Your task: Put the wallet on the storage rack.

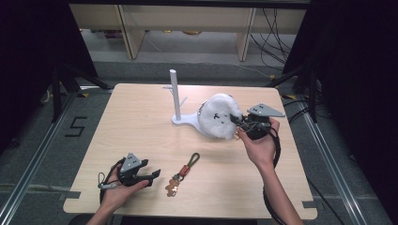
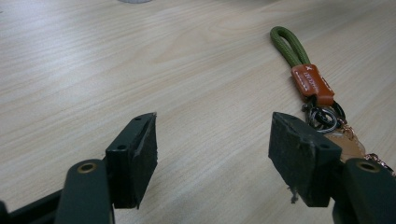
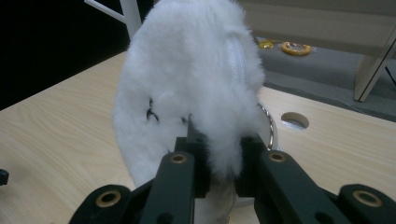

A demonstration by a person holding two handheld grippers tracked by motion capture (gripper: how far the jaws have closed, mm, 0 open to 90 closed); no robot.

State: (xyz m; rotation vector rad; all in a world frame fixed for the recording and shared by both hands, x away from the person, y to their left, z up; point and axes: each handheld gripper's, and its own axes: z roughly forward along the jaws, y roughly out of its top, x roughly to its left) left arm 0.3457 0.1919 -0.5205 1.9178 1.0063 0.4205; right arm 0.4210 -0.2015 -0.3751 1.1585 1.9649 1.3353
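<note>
A fluffy white pouch (image 1: 217, 117) with a small black face and a zip hangs lifted off the table beside the white stand (image 1: 176, 101). My right gripper (image 1: 237, 120) is shut on the pouch's furry edge; in the right gripper view the jaws pinch the white pouch (image 3: 196, 88) between them, my right gripper (image 3: 218, 163) low in the middle. A key strap (image 1: 184, 172) with a green loop, orange tab and metal rings lies near the table's front. My left gripper (image 1: 151, 175) rests open just left of it; the key strap (image 2: 308, 81) lies ahead and right of my open left gripper (image 2: 212, 156).
The wooden table (image 1: 141, 122) has a round cable hole (image 3: 294, 120) behind the pouch. Beyond its far edge run wooden shelving legs (image 1: 133, 35) and cables on the floor. Dark frames stand at both sides.
</note>
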